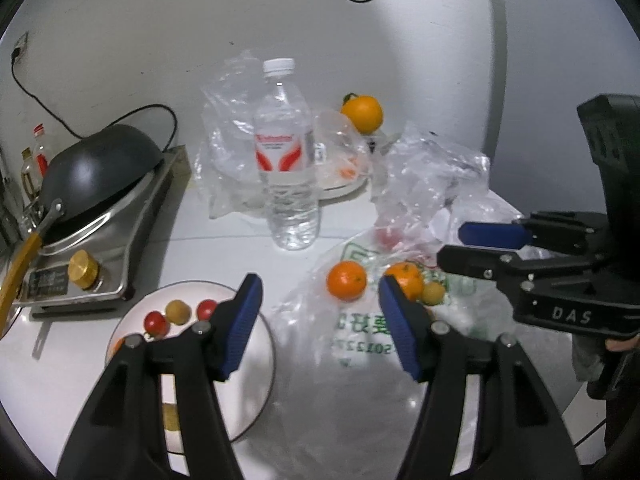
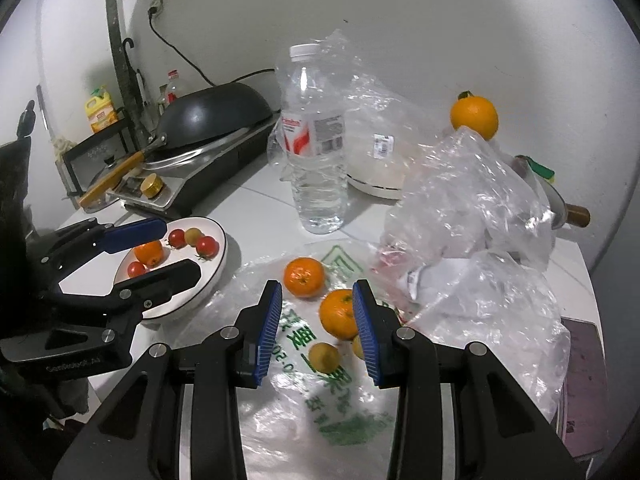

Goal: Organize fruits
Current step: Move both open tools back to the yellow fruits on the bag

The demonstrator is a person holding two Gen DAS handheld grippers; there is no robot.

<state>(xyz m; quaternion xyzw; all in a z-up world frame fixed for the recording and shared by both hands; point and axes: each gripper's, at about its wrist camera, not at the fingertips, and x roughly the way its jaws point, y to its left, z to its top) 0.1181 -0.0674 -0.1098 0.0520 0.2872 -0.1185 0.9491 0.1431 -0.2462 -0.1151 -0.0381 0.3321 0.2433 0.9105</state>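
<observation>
The right gripper (image 2: 316, 326) hovers with blue-padded jaws parted and empty, and dead ahead, just beyond its tips, sits a round orange mandarin (image 2: 340, 314) on the flat printed plastic bag (image 2: 340, 412), a second mandarin (image 2: 304, 277) a little further off to its left. The left gripper (image 1: 320, 312), also spread and holding nothing, hangs between the white round plate (image 1: 264, 372) of cherry tomatoes and that bag. I'd call the right hand nearer: being round, the mandarin needs no lining up, just a straight push forward and down.

Right gripper (image 2: 316, 320) open above tangerine (image 2: 340, 314) on plastic bag (image 2: 320, 412).
</observation>
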